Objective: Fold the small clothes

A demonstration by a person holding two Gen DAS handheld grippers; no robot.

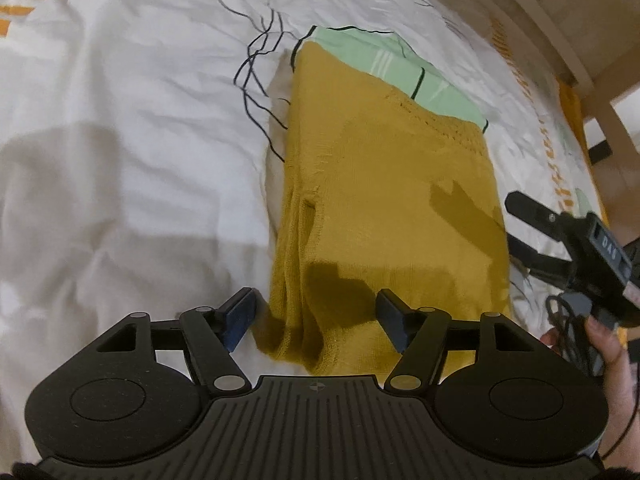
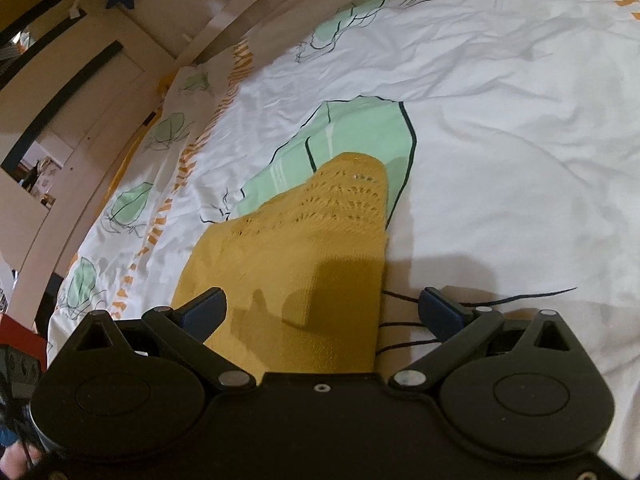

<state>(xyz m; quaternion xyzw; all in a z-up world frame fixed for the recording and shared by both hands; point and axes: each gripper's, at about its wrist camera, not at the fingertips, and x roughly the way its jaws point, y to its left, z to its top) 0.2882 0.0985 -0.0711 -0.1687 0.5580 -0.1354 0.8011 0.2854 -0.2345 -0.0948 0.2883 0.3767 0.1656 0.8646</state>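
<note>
Mustard knit garment [image 1: 384, 208] folded flat on white printed duvet [image 1: 120, 120], near corner between left gripper [image 1: 316, 318] fingers, spread, unclamped. Right gripper [image 2: 322, 314] fingers apart, straddling its side edge. Bare duvet all around.

Left gripper [image 1: 316, 316]: jaws set wide apart, blue-faced fingers [image 1: 240, 314] clamping nothing, tips angled steeply downward. Linkage arms splayed symmetrically from the ribbed black body.

Right gripper [image 2: 322, 314]: jaws likewise wide, blue pads [image 2: 442, 312] pressing on nothing, pointed at a shallower downward slant. In the left wrist view it sits off to the left gripper's right side [image 1: 524, 236], fingers parted and aimed inward across the left one's front.

Hand [image 1: 608, 350]: bare, wrapped around the right gripper's handle, partly cut off at the frame edge; probably fingers and part of the palm.
</note>
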